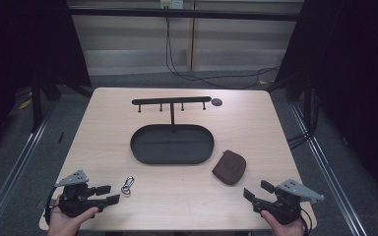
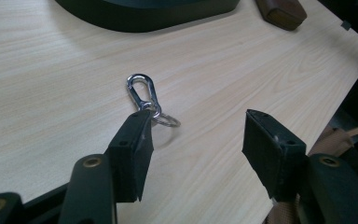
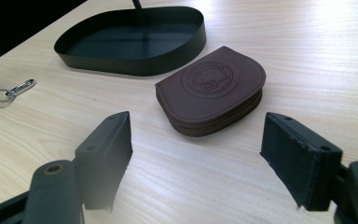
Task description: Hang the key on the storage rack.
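**Two open grippers poised over a key clip and a coin pouch**

On a wooden table (image 1: 256,123), the left gripper (image 1: 109,193) sits at the near left corner, jaws spread and empty. Just beyond its tips lies a silver carabiner clip (image 1: 127,185) with a small ring. Its long axis runs toward the far edge, ring end nearest the person.

The right gripper (image 1: 256,191), also spread and empty, faces a brown zipped pouch (image 1: 230,166) near the right edge, beside a black oval tray (image 1: 172,144).

Risk, as a judgement: the thin, flat clip may slide or skid away if the jaws close across it unevenly.
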Available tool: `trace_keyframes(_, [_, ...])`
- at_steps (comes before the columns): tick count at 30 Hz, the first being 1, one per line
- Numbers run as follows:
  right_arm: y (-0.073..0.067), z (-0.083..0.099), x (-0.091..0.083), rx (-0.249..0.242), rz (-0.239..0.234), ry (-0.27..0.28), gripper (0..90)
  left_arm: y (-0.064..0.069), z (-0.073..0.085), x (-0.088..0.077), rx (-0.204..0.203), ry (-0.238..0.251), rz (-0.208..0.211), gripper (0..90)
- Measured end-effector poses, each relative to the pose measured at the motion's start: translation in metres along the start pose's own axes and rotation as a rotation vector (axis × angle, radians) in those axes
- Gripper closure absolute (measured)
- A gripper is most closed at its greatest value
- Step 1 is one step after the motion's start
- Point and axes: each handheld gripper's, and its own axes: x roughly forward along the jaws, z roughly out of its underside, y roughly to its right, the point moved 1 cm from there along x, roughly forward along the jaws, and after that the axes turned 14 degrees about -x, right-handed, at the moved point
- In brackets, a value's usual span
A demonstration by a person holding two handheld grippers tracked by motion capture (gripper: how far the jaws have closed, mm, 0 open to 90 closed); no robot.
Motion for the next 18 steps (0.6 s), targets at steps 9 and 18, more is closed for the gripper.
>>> trace_keyframes(9, [0.0005, 0.0001, 0.0023, 0.002, -0.005, -0.009, 23.4, -0.0003, -0.0008, -0.0010, 0.005, 0.008, -0.010, 43.8])
trace_keyframes(18, [-0.0015, -0.0002, 0.0037, -0.002, -0.007, -0.040, 20.9, 0.0026, -0.0059, -0.0028, -0.014, -0.003, 0.026, 41.1])
